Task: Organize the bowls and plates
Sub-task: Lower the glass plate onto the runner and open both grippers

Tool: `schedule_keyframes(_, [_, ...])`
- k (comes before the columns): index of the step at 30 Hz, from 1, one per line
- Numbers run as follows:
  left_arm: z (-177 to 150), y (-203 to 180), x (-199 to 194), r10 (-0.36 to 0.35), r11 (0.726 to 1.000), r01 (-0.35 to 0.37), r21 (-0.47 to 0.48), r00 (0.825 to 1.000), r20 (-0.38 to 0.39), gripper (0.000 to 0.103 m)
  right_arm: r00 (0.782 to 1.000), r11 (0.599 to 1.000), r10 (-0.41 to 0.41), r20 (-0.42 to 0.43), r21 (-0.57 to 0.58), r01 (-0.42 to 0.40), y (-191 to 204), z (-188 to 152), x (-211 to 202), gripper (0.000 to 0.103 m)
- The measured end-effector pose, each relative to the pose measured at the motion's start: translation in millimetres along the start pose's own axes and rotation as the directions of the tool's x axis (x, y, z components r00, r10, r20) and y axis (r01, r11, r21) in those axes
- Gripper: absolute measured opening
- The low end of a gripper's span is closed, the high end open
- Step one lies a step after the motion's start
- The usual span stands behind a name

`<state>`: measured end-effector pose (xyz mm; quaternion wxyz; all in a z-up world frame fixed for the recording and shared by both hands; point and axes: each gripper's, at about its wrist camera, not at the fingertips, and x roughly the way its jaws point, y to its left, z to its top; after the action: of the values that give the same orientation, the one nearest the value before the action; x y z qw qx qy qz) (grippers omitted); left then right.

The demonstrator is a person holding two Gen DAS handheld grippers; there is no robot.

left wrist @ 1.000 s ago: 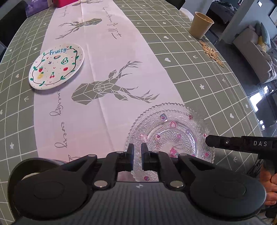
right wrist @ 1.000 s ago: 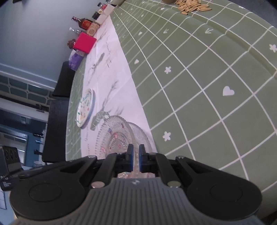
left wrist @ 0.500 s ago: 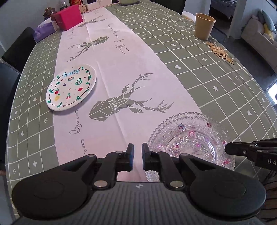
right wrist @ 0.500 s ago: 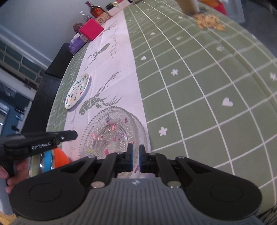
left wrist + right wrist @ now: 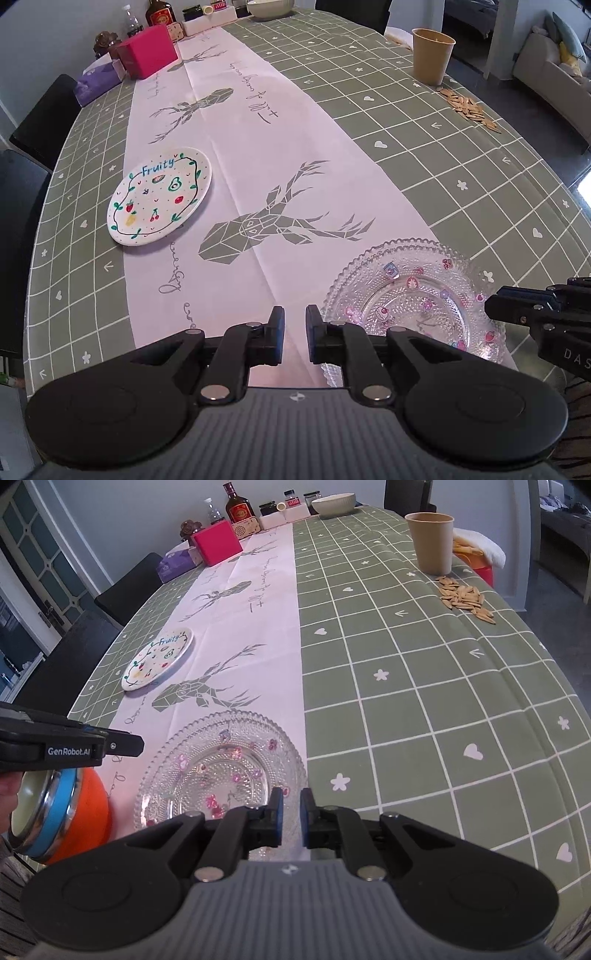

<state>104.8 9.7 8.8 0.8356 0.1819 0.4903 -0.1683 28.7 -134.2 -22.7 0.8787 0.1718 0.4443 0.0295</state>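
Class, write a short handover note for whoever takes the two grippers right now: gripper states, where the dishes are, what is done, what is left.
Left hand-held gripper: slightly open, empty, beside the glass plate.
Right hand-held gripper: slightly open, empty, at that plate's near rim.
Fruity plate lies apart, further up the runner. A white bowl sits at the far end.
Done: nothing stacked.
Left: gather plates and bowls.

Each tool is matte black: two round discs at the lower frame corners, angled link arms with silver rivets, a ribbed grey housing between. The right tool (image 5: 291, 821) has blue finger pads; the left tool (image 5: 294, 338) reads "GenRobot.AI" in white
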Motion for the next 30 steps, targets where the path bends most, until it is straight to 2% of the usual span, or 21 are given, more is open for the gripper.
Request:
schedule_keyframes(2, [0,-2,-1,0.031,0.999,-0.032,0.024,0.999,0.020,0.019,1.000,1.000,0.005,0.012,-0.005,-0.005,1,1,1,0.018])
schedule_keyframes(5, [0,-3,-4,0.061,0.998,-0.062,0.033,0.997,0.046,0.021,1.000,1.000,-0.014,0.023,-0.014,0.014,2,2,6,0.020])
schedule_keyframes(13, [-2,-4,-10,0.068,0.996,-0.072,0.057,0.995,0.072,0.025,1.000,0.999,-0.004,-0.007,0.040,0.004,-5,1,13,0.015])
schedule_keyframes(19, [-1,-1,-13,0.081,0.995,-0.085,0.047,0.993,0.082,0.025,0.999,0.999,-0.028,0.015,-0.034,0.028,9,-3,15,0.016])
schedule_keyframes(26, [1,5,-17,0.103,0.994,-0.107,0.029,0.989,0.103,0.025,1.000,0.997,0.002,0.013,-0.073,-0.001,24,-6,21,0.016])
schedule_keyframes(30, [2,11,-20,0.109,0.994,-0.111,0.010,0.987,0.115,0.027,0.999,0.999,0.028,-0.016,-0.036,-0.028,20,-5,23,0.023])
